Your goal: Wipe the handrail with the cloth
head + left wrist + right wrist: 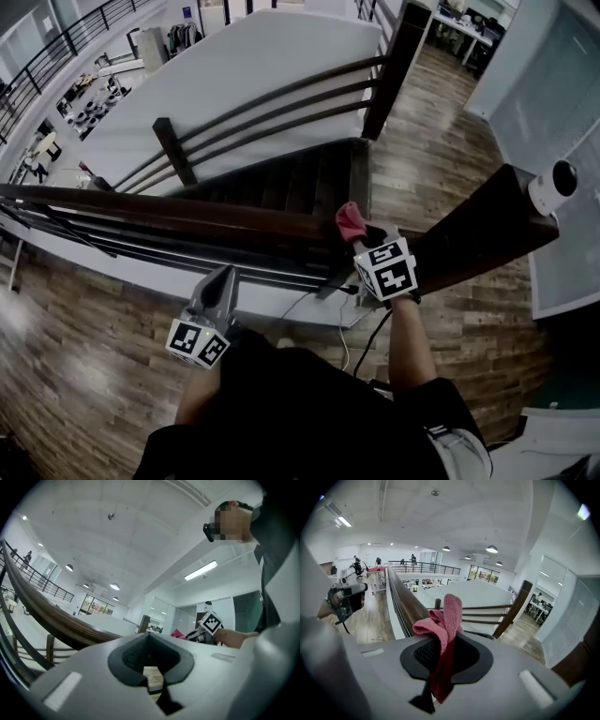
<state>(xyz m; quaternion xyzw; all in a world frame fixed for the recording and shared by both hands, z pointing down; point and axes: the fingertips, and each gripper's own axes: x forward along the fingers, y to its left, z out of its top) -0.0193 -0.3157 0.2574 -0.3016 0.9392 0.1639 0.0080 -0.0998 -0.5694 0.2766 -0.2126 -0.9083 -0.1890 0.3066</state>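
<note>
Although the pink cloth (350, 221) is already up at the dark wooden handrail (187, 214), no wiped stretch shows, so the job looks barely begun or paused at one end. In the head view the cloth sits a little toward 2 o'clock from the picture's centre, bunched at the tip of the right gripper (361, 239), just above or on the top of the rail. Actual contact can't be made out from that angle. The right gripper view settles the grip. The jaws are pinched together on the cloth, with one fold standing up above them and a darker tail hanging down through the gap. From there the rail runs off toward 10 o'clock. The left gripper (220, 279) hangs near 8 o'clock in the head view, on the person's side of the rail and clear of it. Its jaws are drawn in narrow with nothing between them, and only a sliver of wooden floor (75, 375) shows through. Nearly the whole rail reaches out to 9 o'clock, which I judge is the length left to wipe. A thick post (478, 234) ends the rail at 3 o'clock, and the stairs (300, 178) drop away at 12 o'clock.
</note>
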